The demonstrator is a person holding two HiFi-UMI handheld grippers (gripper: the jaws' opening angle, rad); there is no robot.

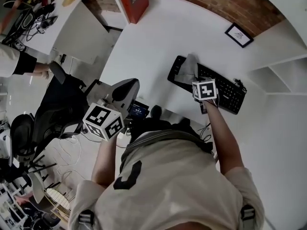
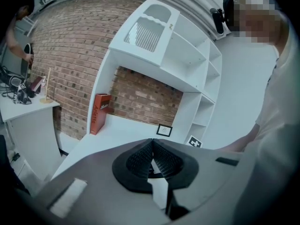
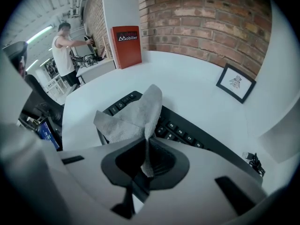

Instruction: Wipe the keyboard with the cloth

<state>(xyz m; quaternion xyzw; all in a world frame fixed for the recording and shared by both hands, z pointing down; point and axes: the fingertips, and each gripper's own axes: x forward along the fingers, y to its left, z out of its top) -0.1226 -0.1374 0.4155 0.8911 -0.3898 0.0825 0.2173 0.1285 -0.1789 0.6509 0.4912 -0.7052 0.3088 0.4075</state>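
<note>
A black keyboard lies slanted on the white desk; in the right gripper view the keyboard runs under the jaws. My right gripper hangs over the keyboard's middle, pointing steeply down. It is shut on a grey cloth, pinched by one corner between the pads. The rest of the cloth drapes over the keyboard's left part. My left gripper is held off the desk's near-left edge, away from the keyboard. Its jaws are shut with nothing between them.
A red book stands at the back of the desk and a framed picture leans on the brick wall. White shelves are to the right. An office chair stands at the left. A cable leaves the keyboard's right end. A person works at another desk.
</note>
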